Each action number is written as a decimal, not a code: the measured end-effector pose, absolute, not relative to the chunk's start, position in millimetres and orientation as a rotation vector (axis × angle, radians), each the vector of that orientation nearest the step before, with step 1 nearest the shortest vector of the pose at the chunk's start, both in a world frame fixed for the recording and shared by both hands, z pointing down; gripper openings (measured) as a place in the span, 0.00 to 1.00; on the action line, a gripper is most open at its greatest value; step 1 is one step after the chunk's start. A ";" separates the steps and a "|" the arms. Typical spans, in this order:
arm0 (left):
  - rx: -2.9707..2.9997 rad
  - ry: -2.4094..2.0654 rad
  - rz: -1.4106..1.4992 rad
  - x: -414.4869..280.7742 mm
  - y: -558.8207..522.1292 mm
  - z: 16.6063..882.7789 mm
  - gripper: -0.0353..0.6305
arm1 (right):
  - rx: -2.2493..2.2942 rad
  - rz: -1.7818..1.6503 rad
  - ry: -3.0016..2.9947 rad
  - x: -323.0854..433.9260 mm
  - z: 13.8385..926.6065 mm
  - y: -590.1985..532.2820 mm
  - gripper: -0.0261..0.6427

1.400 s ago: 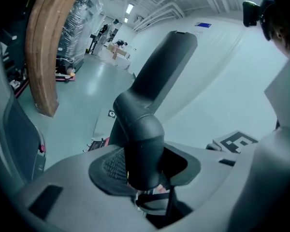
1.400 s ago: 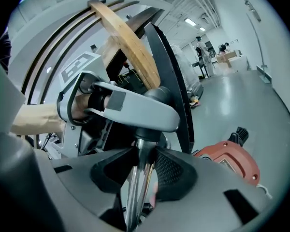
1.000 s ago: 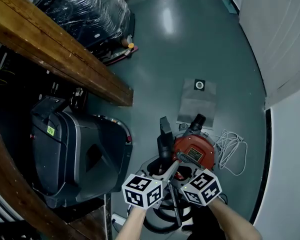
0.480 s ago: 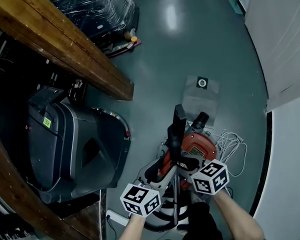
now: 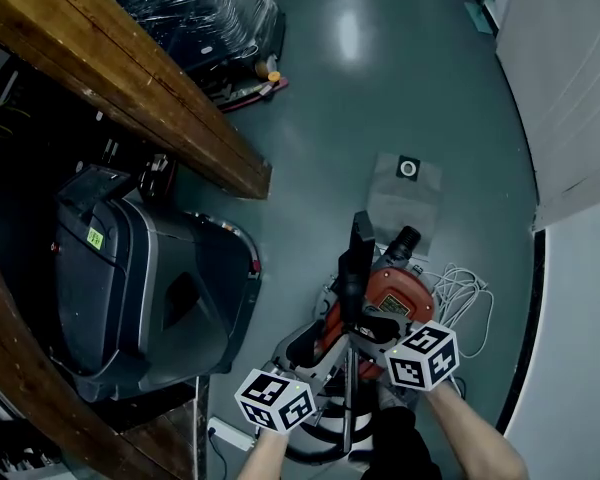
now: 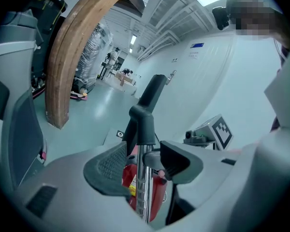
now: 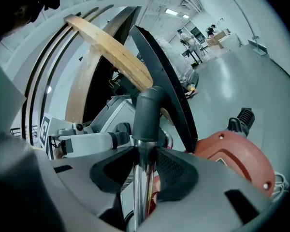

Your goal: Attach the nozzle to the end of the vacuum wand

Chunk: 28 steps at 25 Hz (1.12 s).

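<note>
Both grippers sit low on the wand point(image 7: 139, 202), nozzle point(image 5: 358, 253) at its far end: right gripper point(image 7: 145, 166) clamps it, left gripper point(image 6: 142, 163), jaws just opened, straddles it loosely

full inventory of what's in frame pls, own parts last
vacuum canister: 1, red, on the floor, low centre
vacuum wand: 1, chrome, upright by the canister
nozzle: 1, black, on the wand's top end
dust bag: 1, grey, flat on the floor beyond the canister
cord: 1, white, bundled right of the canister
machine: 1, dark grey, left
wooden beam: 1, brown, diagonal, upper left
wrapped load: 1, black under clear film, top
left gripper: 1, grey, jaws just been opening, wand between them, ungripped
right gripper: 1, grey, jaws shut on the wand
</note>
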<state>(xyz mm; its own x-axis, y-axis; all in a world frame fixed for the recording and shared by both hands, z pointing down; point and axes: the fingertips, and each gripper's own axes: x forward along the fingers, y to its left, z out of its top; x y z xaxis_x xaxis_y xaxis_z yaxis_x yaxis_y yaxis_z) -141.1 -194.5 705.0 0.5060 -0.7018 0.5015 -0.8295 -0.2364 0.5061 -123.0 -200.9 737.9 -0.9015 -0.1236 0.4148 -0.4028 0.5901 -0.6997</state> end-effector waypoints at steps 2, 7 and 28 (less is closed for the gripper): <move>2.002 -1.247 0.193 -140.2 -193.9 703.6 0.37 | 0.414 1.231 -2.509 -121.9 735.9 -200.5 0.26; 2.011 -1.251 0.163 -141.7 -193.9 703.7 0.37 | 0.401 1.279 -2.521 -116.1 732.8 -201.5 0.26; 2.170 -1.448 0.139 -137.8 -147.4 537.7 0.23 | 0.603 1.187 -2.745 -63.5 560.1 -182.9 0.17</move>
